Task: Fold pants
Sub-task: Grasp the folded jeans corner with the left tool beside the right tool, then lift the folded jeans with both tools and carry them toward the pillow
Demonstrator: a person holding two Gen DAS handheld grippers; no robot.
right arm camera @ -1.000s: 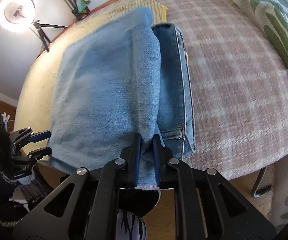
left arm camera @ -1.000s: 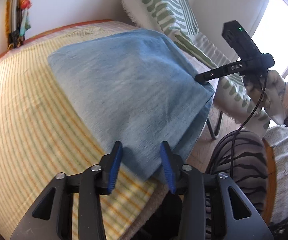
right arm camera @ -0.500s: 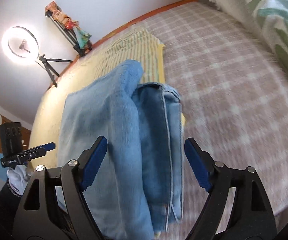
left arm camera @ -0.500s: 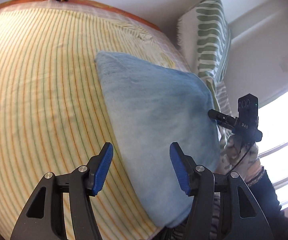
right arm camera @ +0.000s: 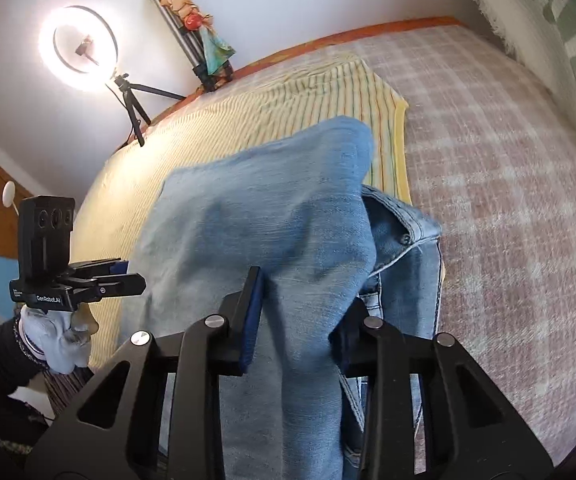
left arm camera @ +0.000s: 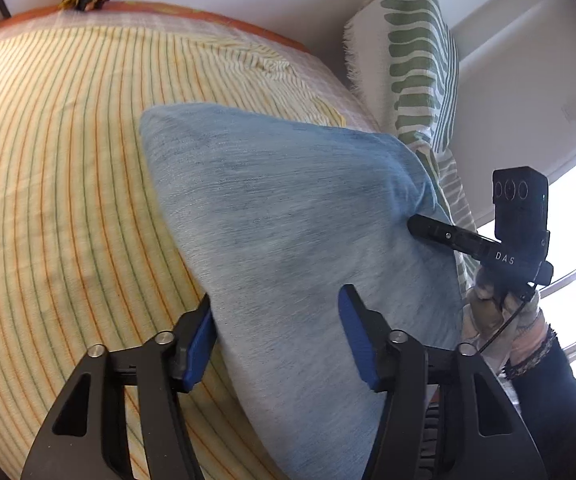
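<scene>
A: Where are the pants (right arm camera: 271,240)?

B: Folded denim on the striped cloth (left arm camera: 67,160) that covers the bed, with the waistband and its button showing at about three o'clock of the bundle in the right wrist view. The plaid blanket (right arm camera: 508,200) lies beyond, at two o'clock.

A: And the right gripper (right arm camera: 300,320)?

B: Its jaws have just been closing, and they stand narrow on a bunched ridge of the top layer. The left pad presses the cloth; the right pad is hidden under the fold, so I judge it a grip on the pants.

A: The left gripper (left arm camera: 275,340)?

B: About half spread, and it has narrowed a little. In its own view the near edge of the denim lies between the blue pads, but neither pad presses it. It holds nothing.

A: What could go wrong from here?

B: The right claw has only a ridge of the upper layer. A pull could peel that layer off the stack and undo the fold beneath. The left claw, unclamped, would let its side lag, so the bundle skews. The striped cloth could also ruck up and drag along.
</scene>
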